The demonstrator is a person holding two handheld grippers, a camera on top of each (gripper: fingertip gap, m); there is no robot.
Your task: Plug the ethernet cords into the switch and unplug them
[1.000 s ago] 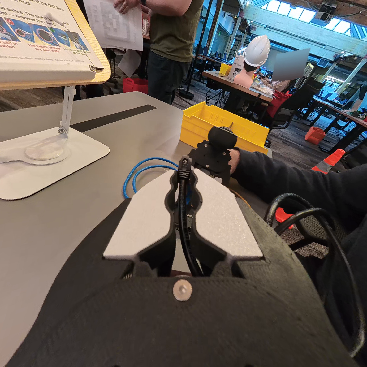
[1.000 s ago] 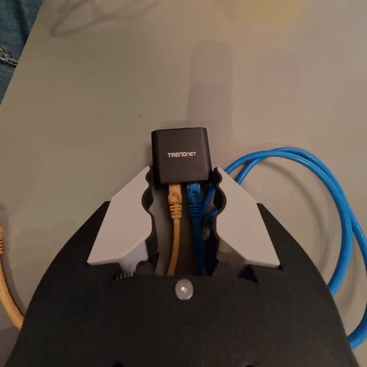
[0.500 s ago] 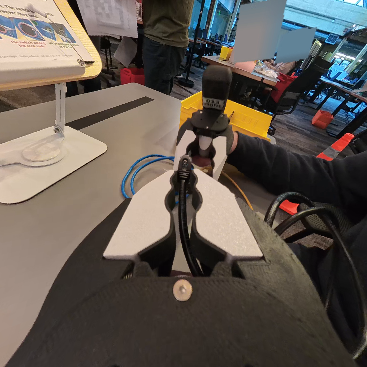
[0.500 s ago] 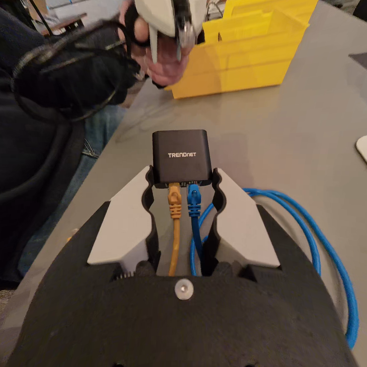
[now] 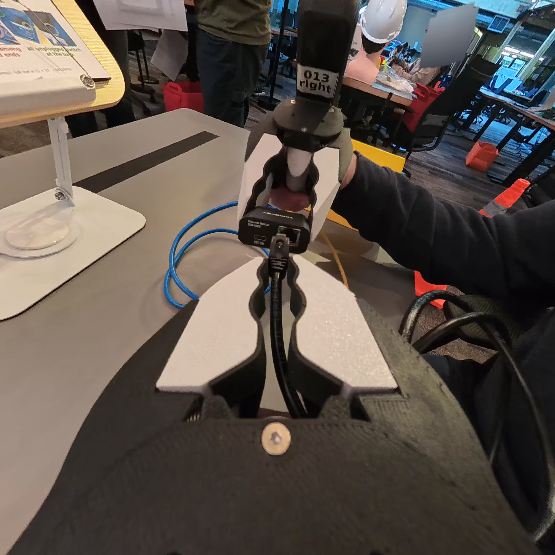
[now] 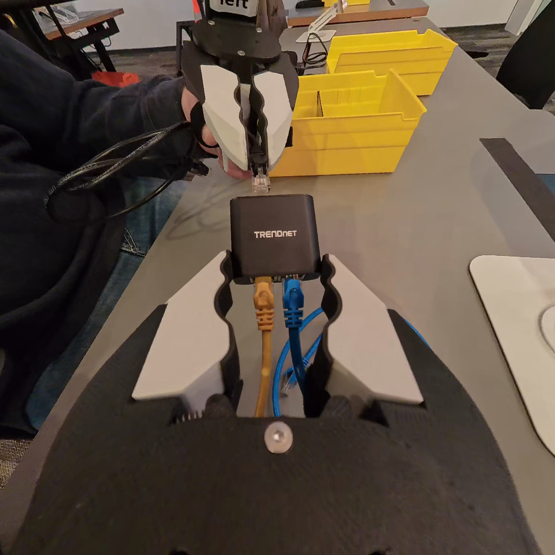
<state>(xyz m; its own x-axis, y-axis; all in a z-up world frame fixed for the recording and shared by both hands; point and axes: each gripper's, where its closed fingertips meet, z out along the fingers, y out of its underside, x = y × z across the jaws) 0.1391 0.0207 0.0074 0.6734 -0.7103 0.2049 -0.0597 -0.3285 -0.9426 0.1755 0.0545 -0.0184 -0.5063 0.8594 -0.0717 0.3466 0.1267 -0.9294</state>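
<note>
The left gripper (image 5: 277, 264) pinched the black cord (image 5: 277, 315) behind its ribbed boot, clear plug (image 6: 260, 180) just short of the switch (image 6: 274, 234). The right gripper (image 6: 276, 267) clamped that smooth, round-cornered black box above the grey table (image 6: 390, 240); orange cord (image 6: 264, 303) and blue cord (image 6: 292, 303) were seated. Best to keep the plug square to the open port (image 5: 289, 235) and push straight.

switch (image 6: 274, 234) now up off the surface (image 6: 420, 228), black cord's plug (image 5: 278, 244) right at its open port
</note>
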